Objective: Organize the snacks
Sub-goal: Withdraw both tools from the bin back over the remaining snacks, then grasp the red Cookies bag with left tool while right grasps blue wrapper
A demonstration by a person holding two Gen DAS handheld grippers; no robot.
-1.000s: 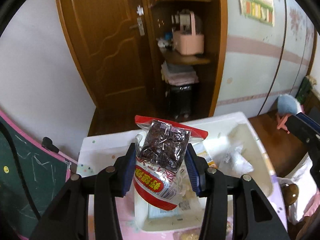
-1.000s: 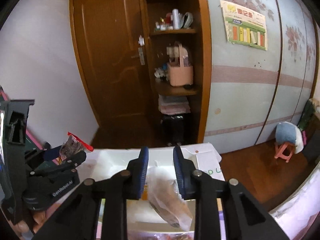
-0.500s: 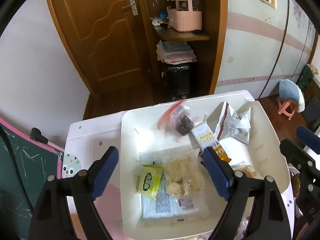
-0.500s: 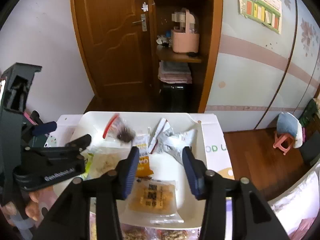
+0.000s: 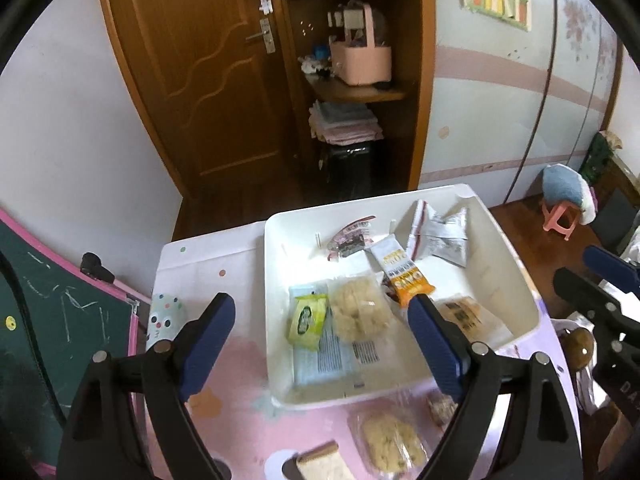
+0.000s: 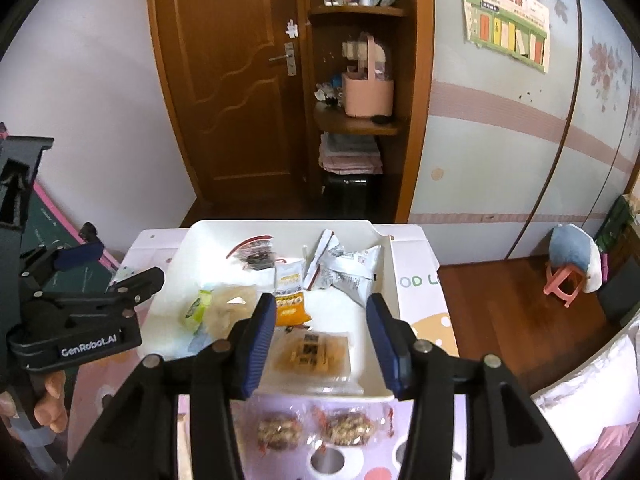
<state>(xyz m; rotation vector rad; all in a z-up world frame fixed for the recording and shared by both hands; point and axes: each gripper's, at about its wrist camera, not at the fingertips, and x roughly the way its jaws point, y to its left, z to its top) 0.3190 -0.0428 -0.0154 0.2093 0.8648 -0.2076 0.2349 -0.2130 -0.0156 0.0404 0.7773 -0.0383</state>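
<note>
tray: white tray (image 5: 516,280) on the pink table (image 5: 240,412), already holds most of the snacks
in tray: dark red-topped bag (image 5: 349,237) at far side, orange oat bar (image 5: 402,276), silver packets (image 5: 442,232), green packet (image 5: 306,320), pale puffed cake (image 5: 360,312), cracker pack (image 6: 310,354) near front wall
left outside: two nut clusters (image 6: 312,430) on the table just before the tray's front edge; cookie pack (image 5: 390,442) and a wafer (image 5: 322,466) also outside
progress: well along by my read, a handful still to load
left gripper (image 5: 320,340): jaws have just been opening, now wide, nothing between them; hovers over the tray's near-left corner, angled down
right gripper (image 6: 320,340): jaws have just been opening, part open, empty; cracker pack lies below the gap, not pinched; tilted down over the tray's front edge
next: probably the nut clusters, nearest to the right jaws
</note>
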